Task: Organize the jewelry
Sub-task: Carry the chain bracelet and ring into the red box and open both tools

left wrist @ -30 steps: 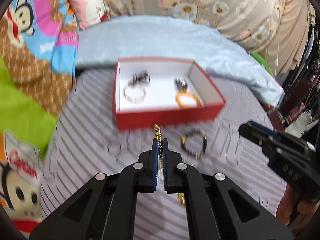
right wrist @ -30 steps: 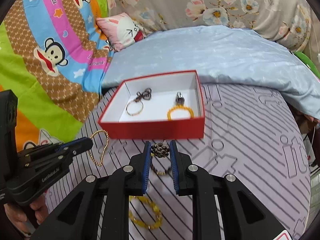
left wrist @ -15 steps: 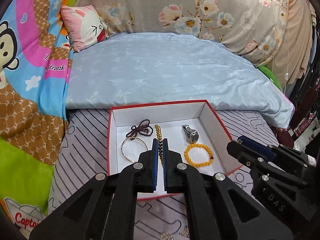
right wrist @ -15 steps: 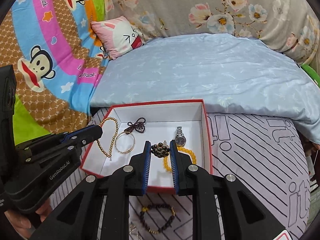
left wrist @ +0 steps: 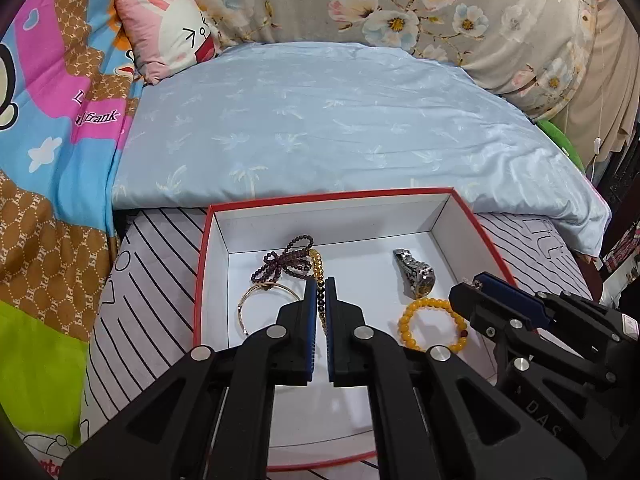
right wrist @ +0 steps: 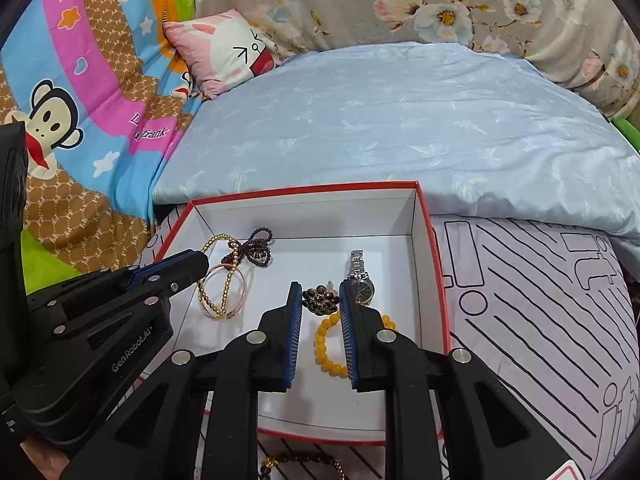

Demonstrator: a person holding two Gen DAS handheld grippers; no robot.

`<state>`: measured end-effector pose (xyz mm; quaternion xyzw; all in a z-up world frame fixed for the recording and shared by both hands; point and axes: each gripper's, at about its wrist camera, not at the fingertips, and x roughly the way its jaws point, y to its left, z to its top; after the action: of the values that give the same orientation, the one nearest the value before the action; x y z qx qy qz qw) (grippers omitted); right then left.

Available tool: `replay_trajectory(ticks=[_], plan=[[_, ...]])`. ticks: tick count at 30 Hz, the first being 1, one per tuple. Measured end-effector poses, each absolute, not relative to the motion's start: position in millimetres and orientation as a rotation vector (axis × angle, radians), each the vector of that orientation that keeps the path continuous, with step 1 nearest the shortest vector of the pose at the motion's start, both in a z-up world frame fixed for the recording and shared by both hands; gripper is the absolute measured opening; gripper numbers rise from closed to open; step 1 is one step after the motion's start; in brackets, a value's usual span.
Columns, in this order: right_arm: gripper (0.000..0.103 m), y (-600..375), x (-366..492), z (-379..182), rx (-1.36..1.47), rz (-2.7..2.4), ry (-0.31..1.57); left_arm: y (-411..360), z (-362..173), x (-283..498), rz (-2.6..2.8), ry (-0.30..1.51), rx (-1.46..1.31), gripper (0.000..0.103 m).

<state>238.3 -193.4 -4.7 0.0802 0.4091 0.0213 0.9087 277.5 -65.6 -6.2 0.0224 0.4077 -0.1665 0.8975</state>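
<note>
A red box (left wrist: 486, 236) with a white inside lies on the striped mat and also shows in the right wrist view (right wrist: 434, 264). My left gripper (left wrist: 320, 284) is shut on a gold bead chain (left wrist: 318, 266) over the box; the chain (right wrist: 222, 280) drapes onto a gold bangle (right wrist: 240, 292). My right gripper (right wrist: 320, 298) is shut on a dark beaded brooch (right wrist: 320, 300) above the box floor. Inside lie a purple bead string (left wrist: 286, 262), a silver watch (left wrist: 416, 274) and a yellow bead bracelet (left wrist: 430, 326).
A dark bead bracelet (right wrist: 304, 462) lies on the striped mat (right wrist: 540, 300) in front of the box. A light blue quilt (left wrist: 340, 120) lies behind the box. A pink pillow (left wrist: 168, 36) and a cartoon blanket (left wrist: 52, 128) are at the left.
Both grippers have moved forward from the mat to over the box, each carrying its piece. The gold chain's end now rests inside the box on the bangle.
</note>
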Motion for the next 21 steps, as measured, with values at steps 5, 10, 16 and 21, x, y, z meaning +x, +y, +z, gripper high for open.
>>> replay_trajectory(ticks=[5, 10, 16, 21], plan=[[0.018, -191.9, 245.4, -14.2, 0.165, 0.045, 0.863, -66.0, -14.5, 283.9, -0.337, 0.859, 0.044, 0.003], [0.018, -191.3, 248.6, -20.9, 0.165, 0.043, 0.875, -68.1, -20.5, 287.2, -0.334, 0.870, 0.050, 0.003], [0.018, -190.4, 250.4, -23.5, 0.165, 0.041, 0.879, -70.2, -23.6, 288.6, -0.331, 0.879, 0.051, 0.003], [0.021, -191.0, 248.5, -22.7, 0.167, 0.028, 0.871, -72.1, -24.4, 287.9, -0.318, 0.880, 0.064, 0.003]])
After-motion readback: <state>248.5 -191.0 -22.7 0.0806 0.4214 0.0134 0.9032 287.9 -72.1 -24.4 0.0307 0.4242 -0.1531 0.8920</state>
